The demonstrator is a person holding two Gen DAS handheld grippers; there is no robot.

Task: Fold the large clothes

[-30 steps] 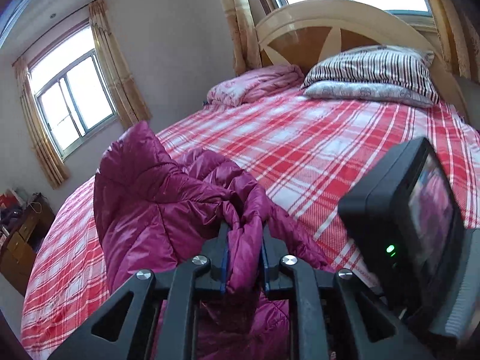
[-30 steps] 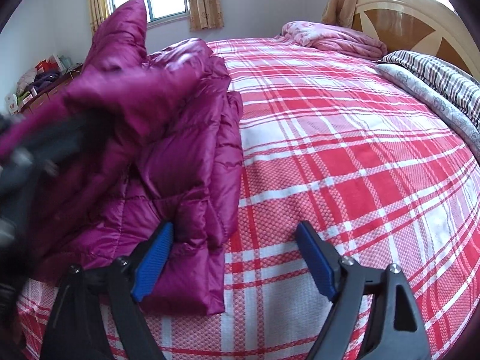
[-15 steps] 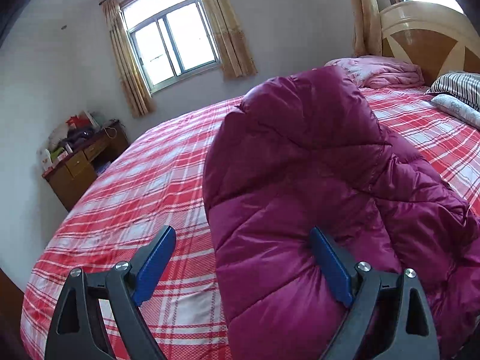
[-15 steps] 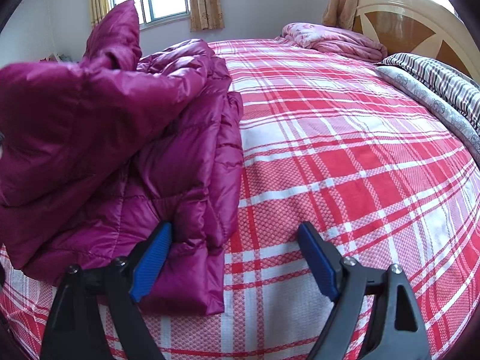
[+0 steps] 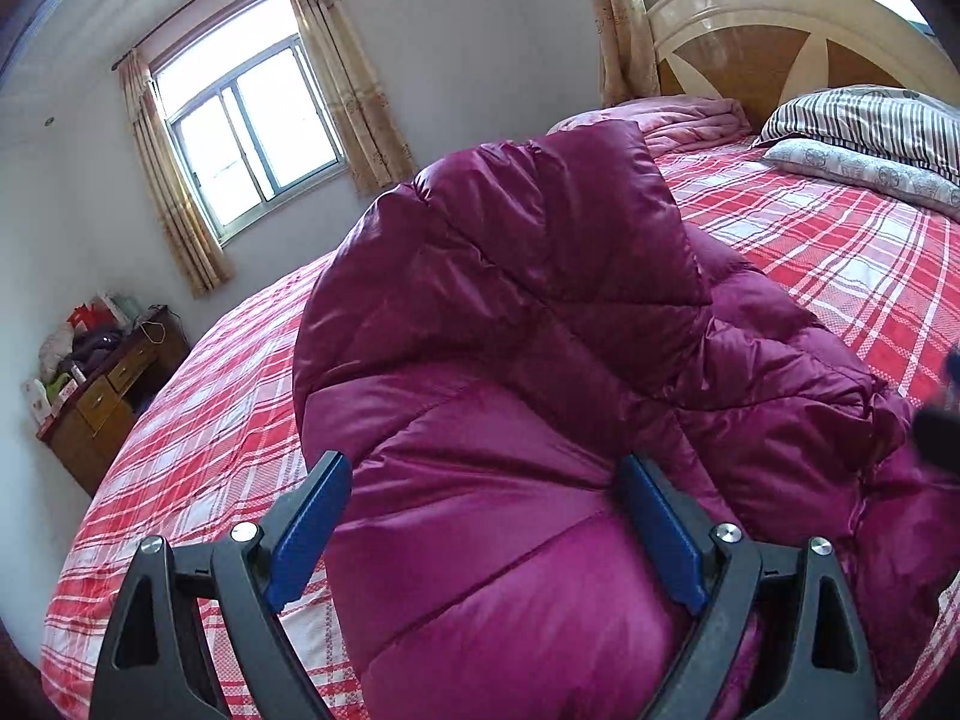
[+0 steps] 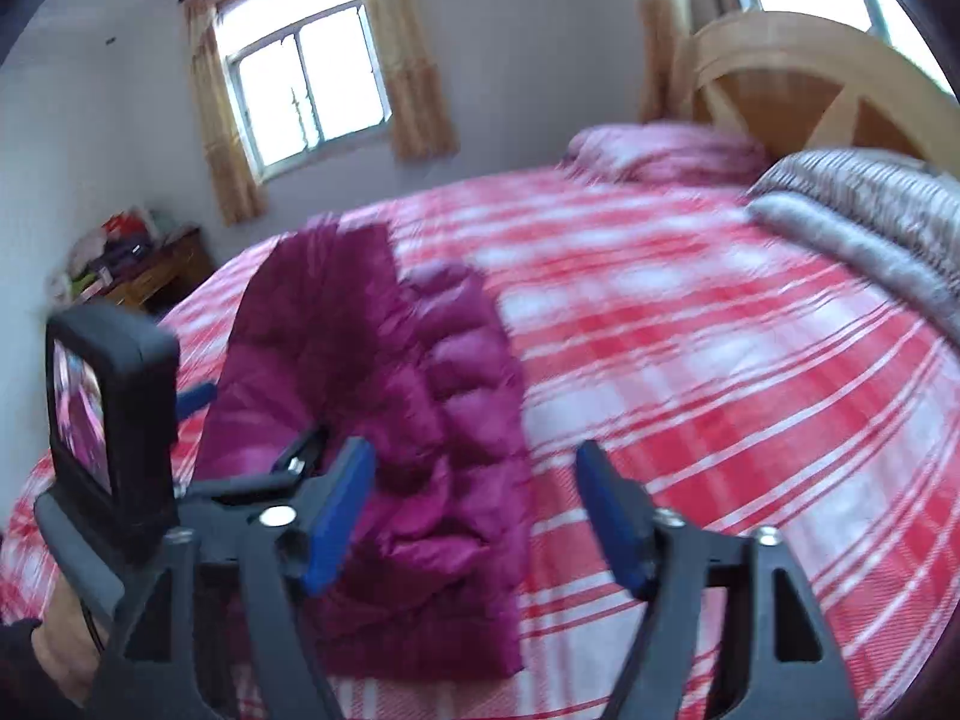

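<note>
A magenta puffer jacket lies bunched on the red plaid bed. My left gripper is open wide, and the jacket's padded folded part bulges up between its blue pads without being pinched. In the blurred right wrist view the jacket lies as a long folded pile. My right gripper hovers over its near right edge with its jaws closing. Fabric sits between the pads, but the right pad is clear of it. The left gripper's camera unit shows at the jacket's left side.
A pink folded quilt and striped pillows lie by the wooden headboard. A cluttered wooden cabinet stands beside the bed on the left, under a curtained window. A person's hand holds the left gripper.
My left gripper let go of the jacket fold and opened wide, then shifted over the pile. The lifted part of the jacket dropped onto the pile. My right gripper rose and its jaws narrowed.
</note>
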